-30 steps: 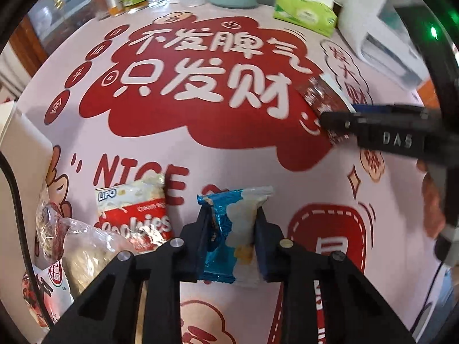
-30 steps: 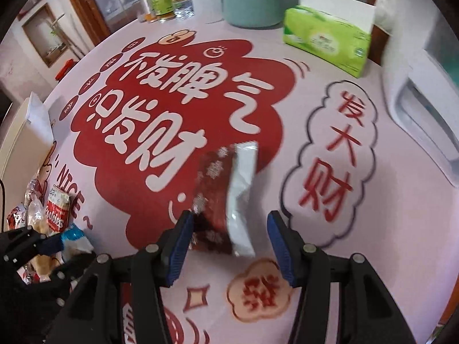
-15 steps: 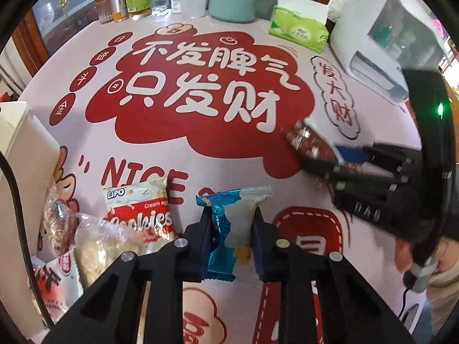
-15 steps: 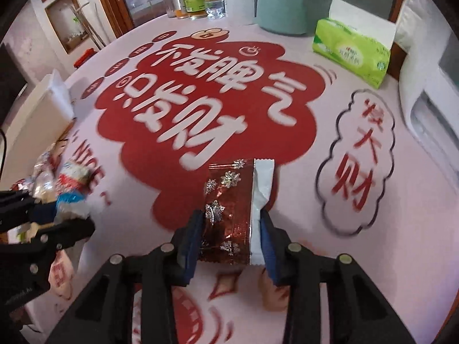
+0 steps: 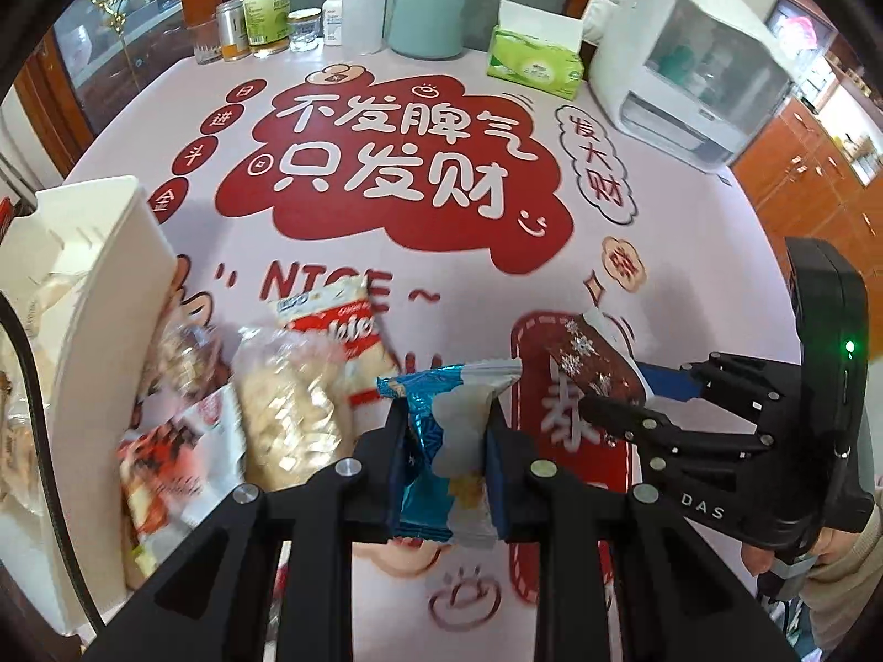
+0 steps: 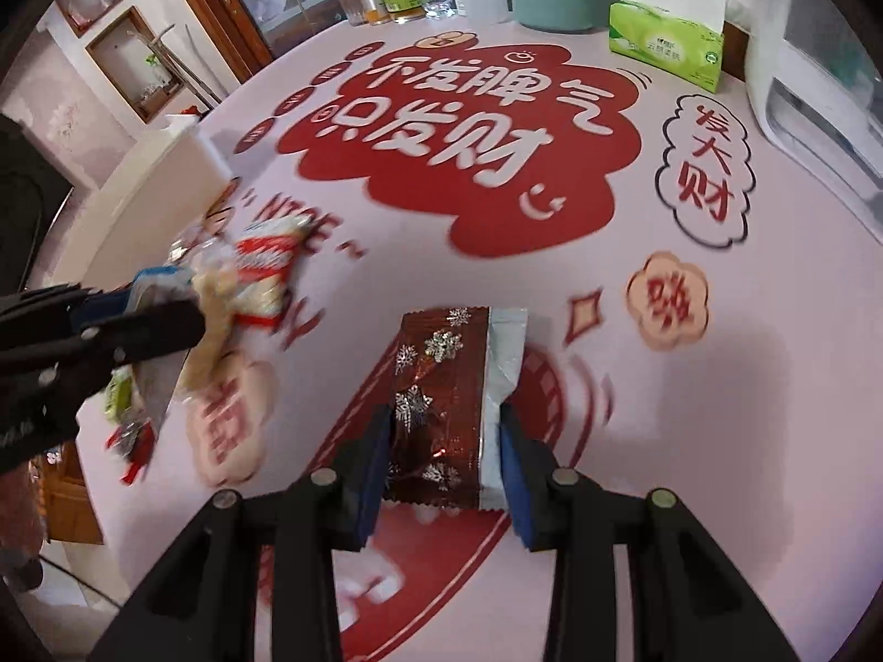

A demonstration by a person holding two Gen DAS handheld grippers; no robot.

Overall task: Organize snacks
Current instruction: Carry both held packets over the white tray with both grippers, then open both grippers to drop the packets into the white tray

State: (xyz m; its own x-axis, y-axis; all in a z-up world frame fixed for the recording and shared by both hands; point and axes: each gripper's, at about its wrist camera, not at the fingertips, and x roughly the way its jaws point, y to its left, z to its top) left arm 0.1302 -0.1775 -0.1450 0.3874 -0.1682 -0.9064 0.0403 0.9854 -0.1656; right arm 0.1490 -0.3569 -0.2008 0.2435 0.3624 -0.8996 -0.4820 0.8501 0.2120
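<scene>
Gripping blue packet point(image 5: 441, 441), left tool point(image 5: 444, 458); right tool point(image 6: 444, 441) red packet point(image 6: 436, 402).

We see a round table point(image 5: 690, 231) under a pink-and-red printed cloth, wooden cabinets point(image 5: 817, 165) to the right, and glass-fronted wooden furniture point(image 6: 259, 5), perhaps a cabinet, behind.

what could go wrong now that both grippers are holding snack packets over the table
The left gripper pinches the blue packet low, so the slick wrapper could slide out. The right gripper, holding the red packet, hangs close to the left one; they could collide on the way to the white bin.
</scene>
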